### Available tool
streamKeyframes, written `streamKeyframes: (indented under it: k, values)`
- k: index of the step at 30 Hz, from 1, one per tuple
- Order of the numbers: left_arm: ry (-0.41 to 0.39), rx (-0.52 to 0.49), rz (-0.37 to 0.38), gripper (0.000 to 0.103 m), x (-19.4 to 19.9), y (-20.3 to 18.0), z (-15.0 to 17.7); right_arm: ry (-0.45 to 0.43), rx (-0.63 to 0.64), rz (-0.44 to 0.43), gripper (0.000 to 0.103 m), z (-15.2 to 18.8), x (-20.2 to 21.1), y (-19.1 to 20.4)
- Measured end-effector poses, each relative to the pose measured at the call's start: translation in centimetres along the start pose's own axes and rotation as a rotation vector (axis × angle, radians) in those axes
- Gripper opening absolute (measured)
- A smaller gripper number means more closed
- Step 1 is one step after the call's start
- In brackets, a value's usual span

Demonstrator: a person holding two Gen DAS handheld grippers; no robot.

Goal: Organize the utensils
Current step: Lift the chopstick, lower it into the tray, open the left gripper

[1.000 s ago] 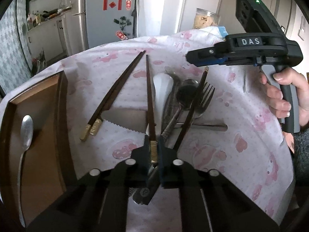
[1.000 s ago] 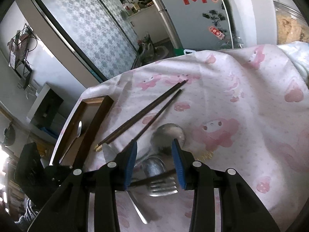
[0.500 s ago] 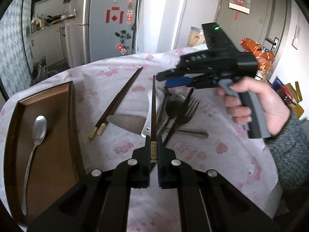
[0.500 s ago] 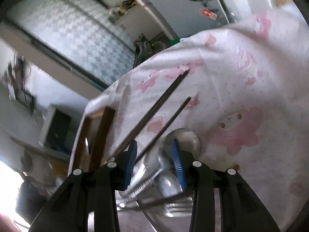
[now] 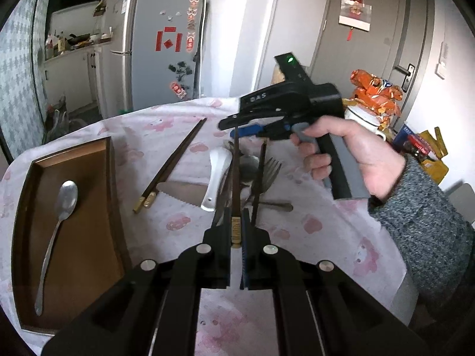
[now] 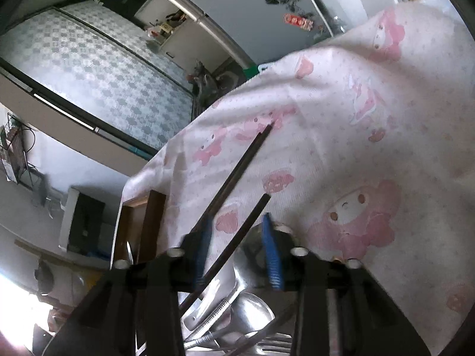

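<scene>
My left gripper (image 5: pixel 236 231) is shut on the gold-tipped end of a dark chopstick (image 5: pixel 235 178) and holds it lifted over a pile of utensils: a white ceramic spoon (image 5: pixel 216 178), a fork (image 5: pixel 268 175) and metal spoons. The chopstick's far tip lies between the open fingers of my right gripper (image 5: pixel 237 126), which hovers over the pile; it shows in the right wrist view (image 6: pixel 237 246) too. A pair of chopsticks (image 5: pixel 175 161) lies left of the pile. A brown wooden tray (image 5: pixel 95 207) at the left holds a metal spoon (image 5: pixel 61 222).
A serrated knife (image 5: pixel 184 191) lies under the pile on the pink-patterned tablecloth (image 5: pixel 311 228). A white mug (image 5: pixel 366 121) and an orange snack bag (image 5: pixel 374 92) stand at the far right. A fridge (image 5: pixel 160 50) stands behind the table.
My left gripper has lifted the chopstick up and back from the pile. My right gripper has moved in, so the chopstick's tip now lies between its open fingers.
</scene>
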State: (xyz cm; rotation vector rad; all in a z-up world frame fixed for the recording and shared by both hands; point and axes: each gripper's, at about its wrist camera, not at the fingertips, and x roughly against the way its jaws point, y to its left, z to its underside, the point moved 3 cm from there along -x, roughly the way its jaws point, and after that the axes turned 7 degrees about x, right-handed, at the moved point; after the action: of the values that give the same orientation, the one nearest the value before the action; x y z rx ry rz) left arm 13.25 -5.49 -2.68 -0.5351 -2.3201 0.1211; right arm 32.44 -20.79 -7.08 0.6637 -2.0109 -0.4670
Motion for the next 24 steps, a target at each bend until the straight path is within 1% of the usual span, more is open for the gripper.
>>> streamKeyframes:
  k: [3,7,10,14,18,19,24]
  values:
    - [0.0,0.003,-0.008,0.007,0.2,0.4,0.3,-0.014,0.019,0.002,0.018,0.0,0.6,1.0]
    - [-0.009,0.002,-0.019,0.007,1.2,1.1,0.9,-0.023,0.076,0.01,0.017,-0.3,0.7,3.6]
    - [-0.017,0.005,-0.047,0.007,2.3,2.5,1.3,-0.019,0.108,0.0,0.017,-0.7,-0.4,5.9]
    - [-0.018,0.011,-0.105,0.007,4.0,5.6,1.8,0.008,0.151,-0.036,0.016,-1.2,-3.4,10.2]
    - [0.008,-0.002,-0.198,0.008,5.3,9.5,2.7,0.029,0.193,-0.077,0.015,-1.6,-6.5,14.1]
    - [0.013,0.001,-0.21,0.008,5.4,10.2,2.8,0.031,0.207,-0.081,0.015,-1.7,-7.2,15.2]
    - [0.032,0.059,-0.262,0.009,6.1,14.8,3.7,0.074,0.22,-0.081,0.014,-1.5,-11.0,18.0]
